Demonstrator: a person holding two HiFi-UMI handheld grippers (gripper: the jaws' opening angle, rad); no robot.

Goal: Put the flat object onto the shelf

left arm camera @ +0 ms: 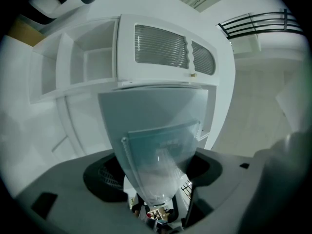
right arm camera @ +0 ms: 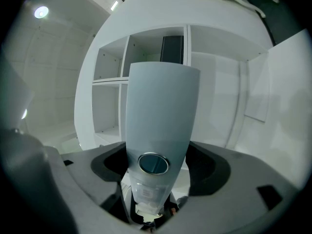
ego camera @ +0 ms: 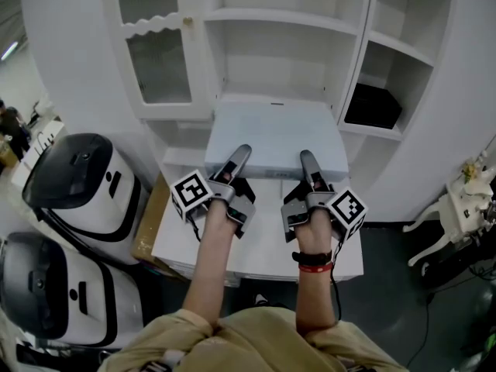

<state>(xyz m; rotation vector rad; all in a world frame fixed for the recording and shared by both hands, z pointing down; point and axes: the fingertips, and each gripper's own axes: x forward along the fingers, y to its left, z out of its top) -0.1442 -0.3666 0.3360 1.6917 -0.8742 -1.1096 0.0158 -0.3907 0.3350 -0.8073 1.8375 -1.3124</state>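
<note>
Overall: a person stands facing a white shelf unit (ego camera: 279, 22) with a gripper in each hand, both on one pale flat board (ego camera: 275, 134).
Flat board: it lies nearly level above the white table (ego camera: 263, 250). Its far edge is at the front of the unit's middle section, and whether it rests on a shelf there cannot be told.
Left gripper (ego camera: 242, 153): clamped on the left part of the board's near edge. In the left gripper view the flat board (left arm camera: 156, 126) runs out from between the jaws.
Right gripper (ego camera: 308, 160): clamped on the right part of the same edge, with the flat board (right arm camera: 161, 106) filling the gap between its jaws.
Right compartment: holds a black box (ego camera: 373, 105).
Upper left: a glazed door (ego camera: 157, 60) with scalloped trim.
Left of the table: two white-and-black machines (ego camera: 81, 178), with cardboard (ego camera: 151, 223) between them and the table.
</note>
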